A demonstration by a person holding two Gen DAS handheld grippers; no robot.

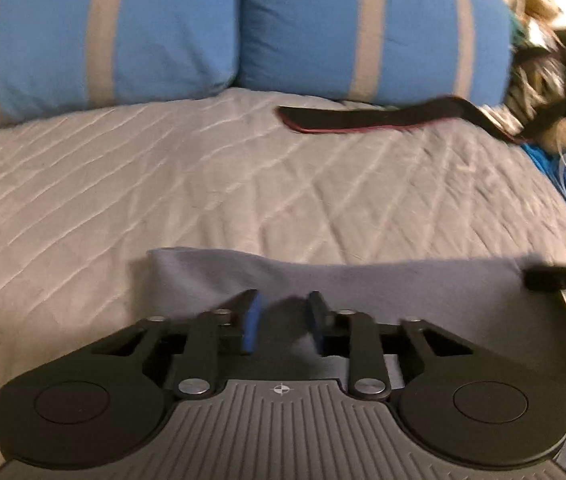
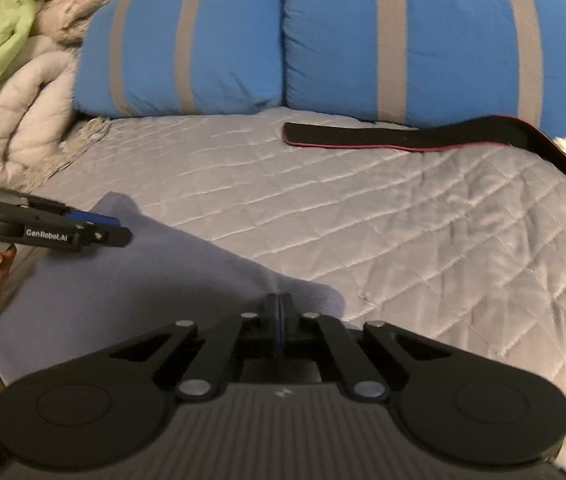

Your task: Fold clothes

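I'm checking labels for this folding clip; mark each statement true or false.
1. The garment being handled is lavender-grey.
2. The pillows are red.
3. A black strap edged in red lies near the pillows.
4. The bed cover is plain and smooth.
1. True: the lavender-grey garment lies on the bed.
2. False: the pillows are blue with grey stripes.
3. True: the black strap lies just in front of them.
4. False: the bed cover is grey and quilted in diamonds.
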